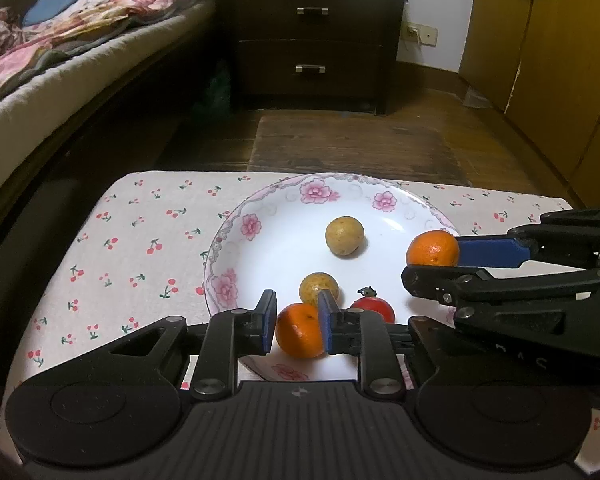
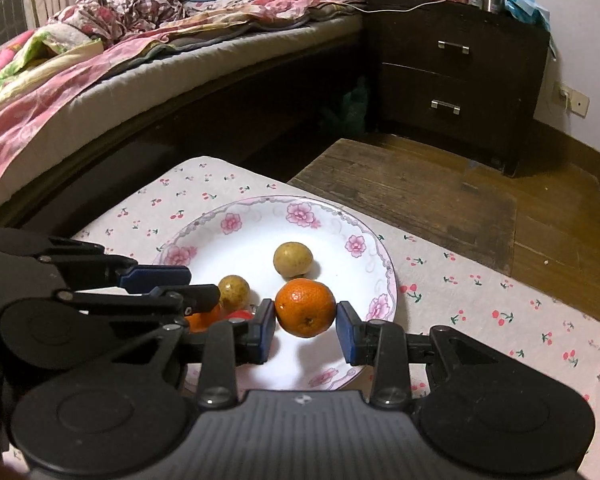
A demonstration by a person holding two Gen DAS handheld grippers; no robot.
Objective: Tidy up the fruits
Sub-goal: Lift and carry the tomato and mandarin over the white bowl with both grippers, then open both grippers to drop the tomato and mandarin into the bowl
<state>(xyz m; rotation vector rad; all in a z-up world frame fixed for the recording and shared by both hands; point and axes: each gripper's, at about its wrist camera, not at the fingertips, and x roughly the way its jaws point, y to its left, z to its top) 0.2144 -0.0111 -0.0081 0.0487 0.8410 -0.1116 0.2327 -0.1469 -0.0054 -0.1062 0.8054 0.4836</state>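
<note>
Tangerines, light and soft-skinned, sit on the plate [image 2: 384,276]: left tongs [image 1: 298,322] pinch one [image 1: 300,330] at its equator, right tongs [image 2: 305,322] bracket the other [image 2: 305,307], not quite touching.

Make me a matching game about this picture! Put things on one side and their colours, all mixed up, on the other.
Things:
1. tomato
2. plate rim
3. far round fruit
4. nightstand

Colours:
a. dark brown
b. red
c. white with pink flowers
d. yellowish-brown

Pairs: 1-b, 2-c, 3-d, 4-a
</note>
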